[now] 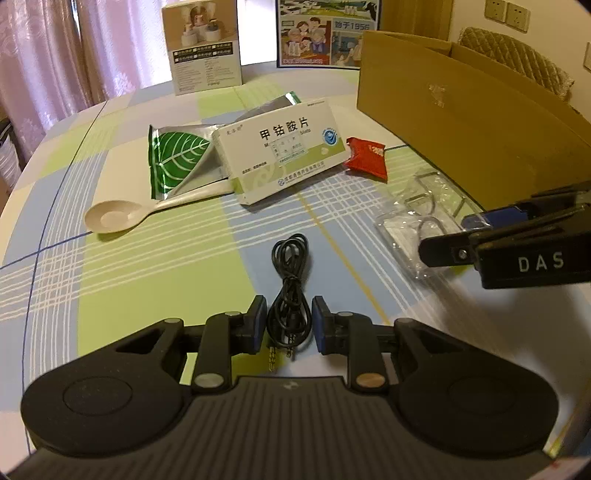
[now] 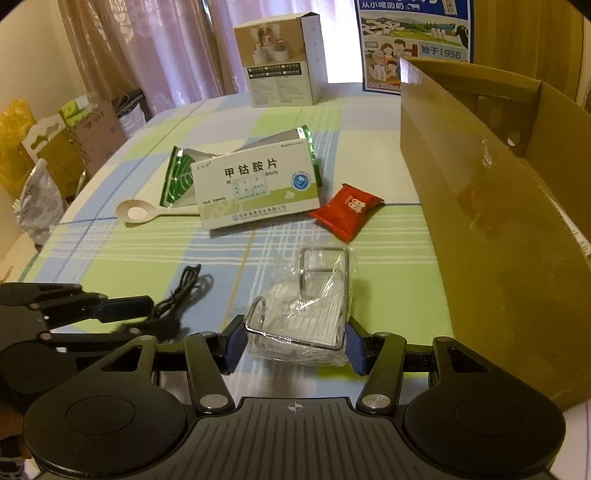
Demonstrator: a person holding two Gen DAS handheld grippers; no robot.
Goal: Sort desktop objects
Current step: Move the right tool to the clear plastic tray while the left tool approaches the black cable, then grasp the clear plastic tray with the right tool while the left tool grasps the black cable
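It was a lived-in home, most likely a dining room. A round table [image 1: 110,258] wore a checked green, blue and white cloth. Sheer pink curtains [image 1: 55,55] hung at ten o'clock. A chair with a quilted cover [image 1: 517,59] stood at two o'clock beneath wall sockets [image 1: 506,13]. Household clutter of cartons and bags [image 2: 55,147] was heaped on the floor at nine o'clock. A milk carton with cartoon family art [image 2: 413,44] sat at twelve.

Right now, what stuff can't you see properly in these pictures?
- Inside of the cardboard box: both views, its tall wall hides it.
- Spoon handle end: both views, under the medicine box.
- Green leaf packet: right wrist view, mostly behind the medicine box.
- Cable plugs: left wrist view, blurred.
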